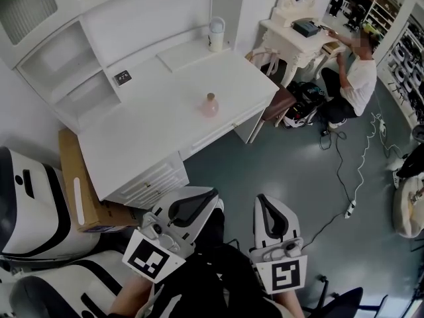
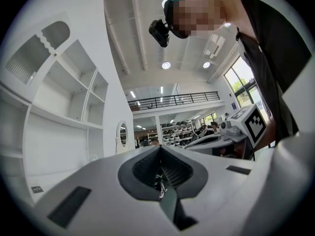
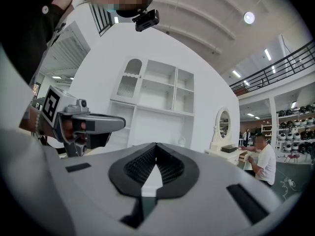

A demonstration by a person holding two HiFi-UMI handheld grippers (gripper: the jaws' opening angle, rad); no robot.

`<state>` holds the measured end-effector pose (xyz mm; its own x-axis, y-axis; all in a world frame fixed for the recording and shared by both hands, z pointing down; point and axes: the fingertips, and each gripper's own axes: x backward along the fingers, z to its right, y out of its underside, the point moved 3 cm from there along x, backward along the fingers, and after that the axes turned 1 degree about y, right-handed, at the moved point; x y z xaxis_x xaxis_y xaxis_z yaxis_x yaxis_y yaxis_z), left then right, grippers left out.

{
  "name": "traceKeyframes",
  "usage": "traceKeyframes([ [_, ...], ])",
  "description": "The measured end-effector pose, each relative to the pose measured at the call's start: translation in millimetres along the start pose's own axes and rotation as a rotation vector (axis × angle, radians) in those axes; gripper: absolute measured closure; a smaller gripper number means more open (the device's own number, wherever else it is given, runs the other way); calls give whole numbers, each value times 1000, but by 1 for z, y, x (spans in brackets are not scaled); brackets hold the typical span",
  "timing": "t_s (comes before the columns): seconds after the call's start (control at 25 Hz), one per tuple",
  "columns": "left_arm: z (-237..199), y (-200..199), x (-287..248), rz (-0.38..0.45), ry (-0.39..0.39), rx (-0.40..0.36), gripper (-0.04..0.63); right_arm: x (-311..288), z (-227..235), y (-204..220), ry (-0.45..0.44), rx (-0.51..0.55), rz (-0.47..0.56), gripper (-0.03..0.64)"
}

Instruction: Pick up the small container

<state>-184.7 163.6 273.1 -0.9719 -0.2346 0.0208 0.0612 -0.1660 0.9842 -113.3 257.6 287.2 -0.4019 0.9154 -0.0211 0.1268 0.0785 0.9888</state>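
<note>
— Pink small container (image 1: 210,105): where is it logged?
— It is seen upright on the white desk (image 1: 152,131), near the front edge, well apart from both grippers.
— Jaw state?
— Left gripper (image 1: 211,196) is noted fully closed, nothing held between its pads; right gripper (image 1: 260,200) likewise closed and empty. Both are held side by side in front of the desk.

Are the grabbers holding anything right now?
No. The left gripper and right gripper are both shut and empty; the small container sits untouched on the white desk.
</note>
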Motion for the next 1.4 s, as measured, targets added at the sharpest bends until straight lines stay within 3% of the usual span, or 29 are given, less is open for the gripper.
traceKeyframes([
  [0.32, -21, 9, -31, 1, 16, -28, 595, -26, 19, 11, -15, -10, -24, 615],
  [0.8, -59, 22, -97, -11, 65, -4, 595, -78, 67, 12, 6, 10, -37, 615],
  [1.08, -80, 21, -148, -4, 113, -47, 595, -108, 104, 16, 22, 3, -38, 615],
  [1.4, -121, 25, -194, -8, 89, -50, 595, -157, 144, 13, 2, 6, -21, 615],
])
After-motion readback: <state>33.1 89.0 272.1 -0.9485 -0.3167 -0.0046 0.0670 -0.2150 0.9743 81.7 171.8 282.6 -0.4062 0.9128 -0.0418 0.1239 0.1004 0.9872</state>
